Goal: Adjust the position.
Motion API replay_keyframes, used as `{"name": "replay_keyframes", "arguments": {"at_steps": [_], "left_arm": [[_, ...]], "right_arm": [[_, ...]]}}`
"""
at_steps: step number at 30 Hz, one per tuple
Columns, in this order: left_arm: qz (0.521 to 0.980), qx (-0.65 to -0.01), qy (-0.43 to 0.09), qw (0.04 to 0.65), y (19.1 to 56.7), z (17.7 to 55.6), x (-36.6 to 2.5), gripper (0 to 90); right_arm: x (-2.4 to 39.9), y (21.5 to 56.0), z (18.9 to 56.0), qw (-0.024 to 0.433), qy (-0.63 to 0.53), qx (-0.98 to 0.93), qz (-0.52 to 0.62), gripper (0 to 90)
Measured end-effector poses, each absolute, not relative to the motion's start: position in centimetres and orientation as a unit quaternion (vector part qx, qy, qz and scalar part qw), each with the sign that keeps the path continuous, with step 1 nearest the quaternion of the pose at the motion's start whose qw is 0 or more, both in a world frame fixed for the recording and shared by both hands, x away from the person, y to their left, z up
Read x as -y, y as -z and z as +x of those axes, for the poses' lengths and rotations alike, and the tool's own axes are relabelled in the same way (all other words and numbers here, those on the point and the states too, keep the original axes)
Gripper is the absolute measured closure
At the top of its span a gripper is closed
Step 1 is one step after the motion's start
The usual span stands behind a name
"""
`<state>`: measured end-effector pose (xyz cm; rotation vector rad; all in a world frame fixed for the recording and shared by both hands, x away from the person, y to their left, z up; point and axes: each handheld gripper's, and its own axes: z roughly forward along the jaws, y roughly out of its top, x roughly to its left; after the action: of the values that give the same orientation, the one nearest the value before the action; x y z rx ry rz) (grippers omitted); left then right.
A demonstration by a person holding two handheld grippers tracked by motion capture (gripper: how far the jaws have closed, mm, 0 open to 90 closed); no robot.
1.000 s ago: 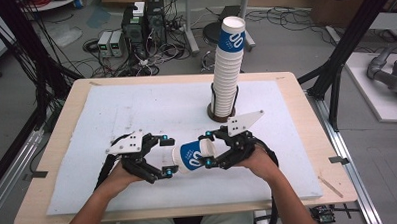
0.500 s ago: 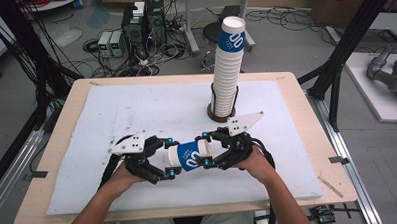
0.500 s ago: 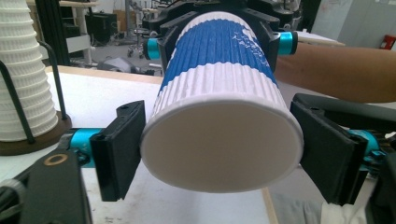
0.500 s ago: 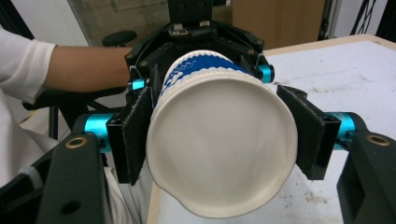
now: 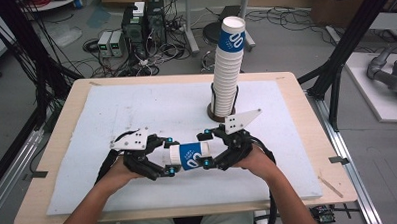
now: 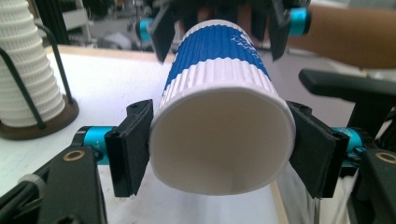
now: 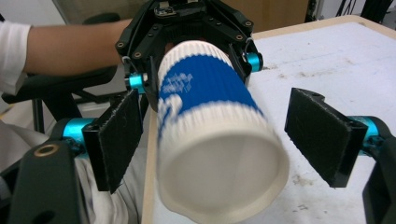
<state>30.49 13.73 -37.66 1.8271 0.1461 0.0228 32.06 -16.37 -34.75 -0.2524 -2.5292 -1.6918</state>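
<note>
Paper cup (image 5: 189, 156), white with a blue band, lies on its side in the lower middle of the high view, held above the white mat (image 5: 136, 109) between our two grippers. Our left gripper (image 5: 167, 156) comes in from the lower left of that frame and our right gripper (image 5: 207, 150) from the lower right, each in one of our hands, and they face each other along the cup.

In the left gripper view the cup's open mouth (image 6: 222, 140) points toward the camera at the centre of the frame, and our left jaws are clamped on it: one black pad presses each side of the rim. They have just been closing, with the cup between them. Behind it, at the top of the frame, we see the right gripper's pads standing off the blue band.

In the right gripper view the cup's closed bottom (image 7: 219, 184) sits at lower centre, slightly blurred. Our right jaws stand apart, with a clear gap between each pad and the ribbed wall; they have just been opening, and the cup is between them without being pressed. So the cup hangs from the left gripper alone.

Farther back, above the middle of the high view, a tall stack of cups (image 5: 228, 66) stands upright in a wire holder (image 5: 214, 109) on the tabletop (image 5: 296, 96), well apart from the grippers.
</note>
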Motion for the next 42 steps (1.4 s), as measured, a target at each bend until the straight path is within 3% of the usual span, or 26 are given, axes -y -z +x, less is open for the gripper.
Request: {"name": "replay_keyframes", "arguments": {"at_steps": [13, 31, 34, 42], "left_arm": [[0.855, -0.051, -0.021, 0.516, 34.9, 31.0, -13.4, 29.7], [0.891, -0.056, -0.018, 0.451, 34.3, 31.3, -12.4, 29.8], [0.894, -0.057, -0.016, 0.444, 34.3, 31.3, -12.2, 29.8], [0.902, -0.054, -0.006, 0.429, 34.4, 31.3, -11.5, 29.8]], "right_arm": [[14.2, 31.2, 31.7, -0.048, 0.442, 0.895, -0.022, 19.8], [10.2, 32.6, 31.3, -0.073, 0.318, 0.945, 0.03, 20.5], [10.0, 32.8, 31.3, -0.069, 0.309, 0.948, 0.037, 26.0], [9.2, 33.2, 31.1, -0.064, 0.287, 0.955, 0.044, 29.1]]}}
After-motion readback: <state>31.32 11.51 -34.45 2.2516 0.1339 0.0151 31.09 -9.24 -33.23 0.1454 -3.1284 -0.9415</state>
